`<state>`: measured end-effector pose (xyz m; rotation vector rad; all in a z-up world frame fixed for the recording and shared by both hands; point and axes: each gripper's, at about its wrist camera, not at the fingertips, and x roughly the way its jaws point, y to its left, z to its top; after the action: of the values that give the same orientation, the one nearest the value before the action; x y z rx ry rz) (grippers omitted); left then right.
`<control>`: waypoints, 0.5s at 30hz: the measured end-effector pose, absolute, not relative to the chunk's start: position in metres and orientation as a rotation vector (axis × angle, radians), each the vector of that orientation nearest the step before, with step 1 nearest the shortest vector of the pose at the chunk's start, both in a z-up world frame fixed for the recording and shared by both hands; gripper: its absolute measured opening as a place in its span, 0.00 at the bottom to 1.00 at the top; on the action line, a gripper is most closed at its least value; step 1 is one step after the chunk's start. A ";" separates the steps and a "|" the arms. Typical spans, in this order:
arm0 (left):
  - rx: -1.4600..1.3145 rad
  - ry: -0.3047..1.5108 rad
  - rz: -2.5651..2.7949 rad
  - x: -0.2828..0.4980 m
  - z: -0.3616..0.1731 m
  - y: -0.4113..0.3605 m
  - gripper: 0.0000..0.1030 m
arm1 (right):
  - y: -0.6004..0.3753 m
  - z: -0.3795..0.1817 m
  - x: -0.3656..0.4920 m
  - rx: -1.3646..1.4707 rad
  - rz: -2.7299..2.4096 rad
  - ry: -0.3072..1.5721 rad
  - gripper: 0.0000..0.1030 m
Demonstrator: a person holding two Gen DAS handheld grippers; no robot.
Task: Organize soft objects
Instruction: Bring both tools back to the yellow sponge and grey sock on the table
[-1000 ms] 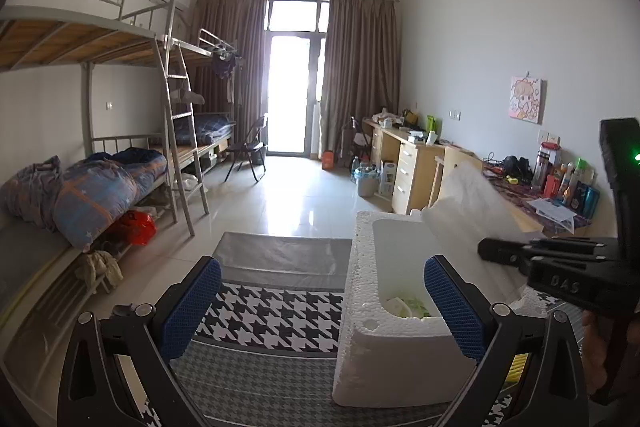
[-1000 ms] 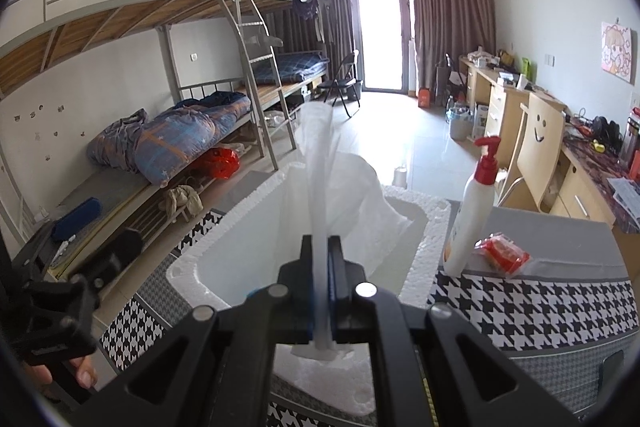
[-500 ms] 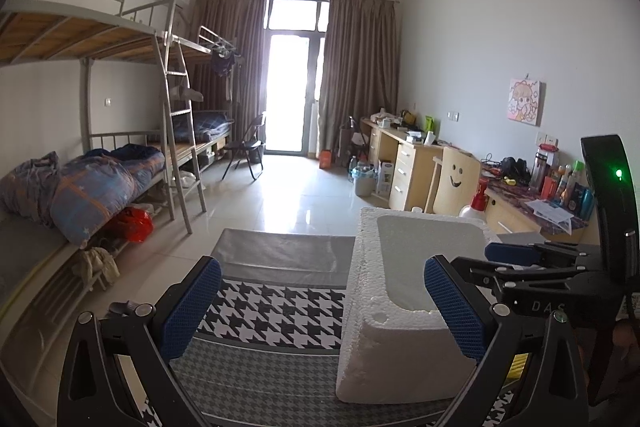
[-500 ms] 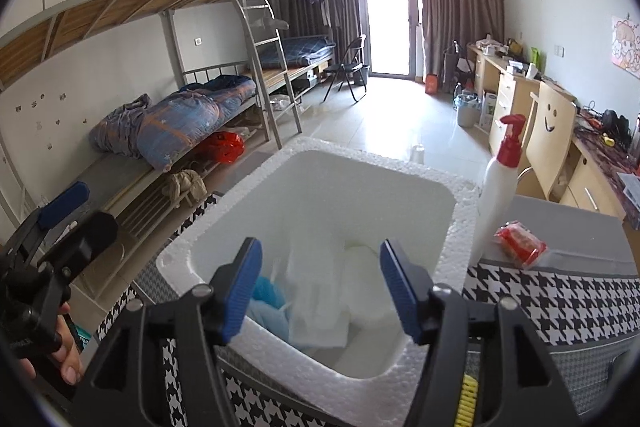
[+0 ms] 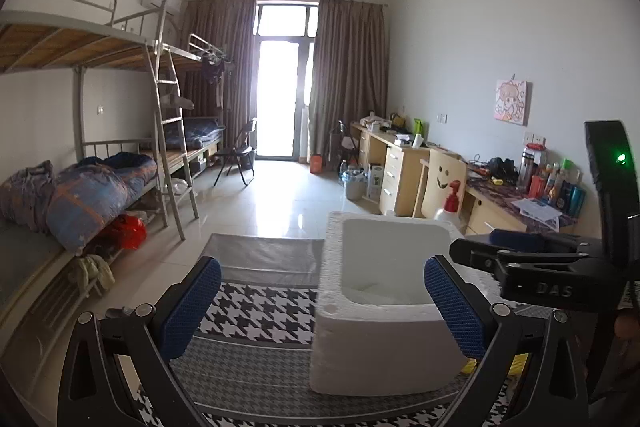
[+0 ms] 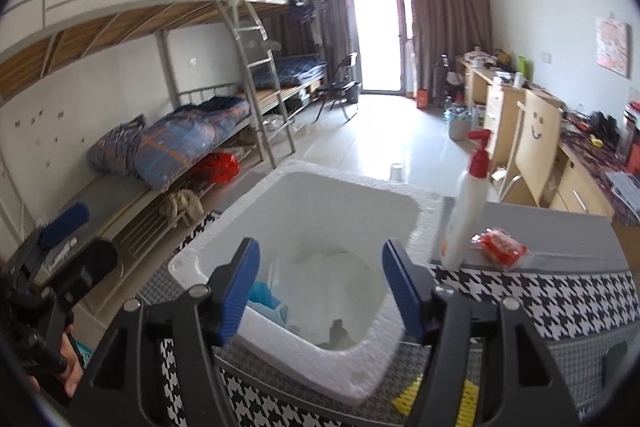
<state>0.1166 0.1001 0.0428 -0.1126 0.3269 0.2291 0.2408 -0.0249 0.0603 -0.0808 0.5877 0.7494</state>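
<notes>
Foam box [image 5: 384,327] is seen in the left wrist view near the patterned tabletop's [image 5: 256,315] right edge, with the left gripper [image 5: 320,307] spread wide and empty before it. In the right wrist view, the right gripper [image 6: 320,291] is opening above the box, nothing between its pads; white soft sheets [image 6: 340,279] and blue cloth [image 6: 268,297] lie inside. Sheets piled loosely could spring up and catch a pad, and the pump bottle [image 6: 466,219] just beside the box could be knocked.

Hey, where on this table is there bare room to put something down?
Left of the foam box, the houndstooth cloth lies bare, as does the grey strip beyond it. Right of the box is crowded: pump bottle and red packet.
</notes>
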 end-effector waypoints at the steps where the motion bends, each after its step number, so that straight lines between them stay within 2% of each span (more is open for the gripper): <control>1: -0.109 0.327 0.223 0.117 0.044 0.096 0.99 | -0.030 0.062 0.239 -0.080 0.747 0.578 0.75; 3: -0.103 0.326 0.217 0.117 0.045 0.092 0.99 | -0.039 0.065 0.236 -0.072 0.728 0.558 0.82; 6: -0.097 0.322 0.202 0.117 0.047 0.085 0.99 | -0.048 0.068 0.233 -0.057 0.730 0.551 0.86; 15: -0.085 0.325 0.170 0.120 0.049 0.072 0.99 | -0.065 0.071 0.229 -0.086 0.679 0.499 0.90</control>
<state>0.1203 0.0723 0.0491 -0.0853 0.3247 0.1696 0.2294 -0.0648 0.0711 -0.0858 0.4994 0.6788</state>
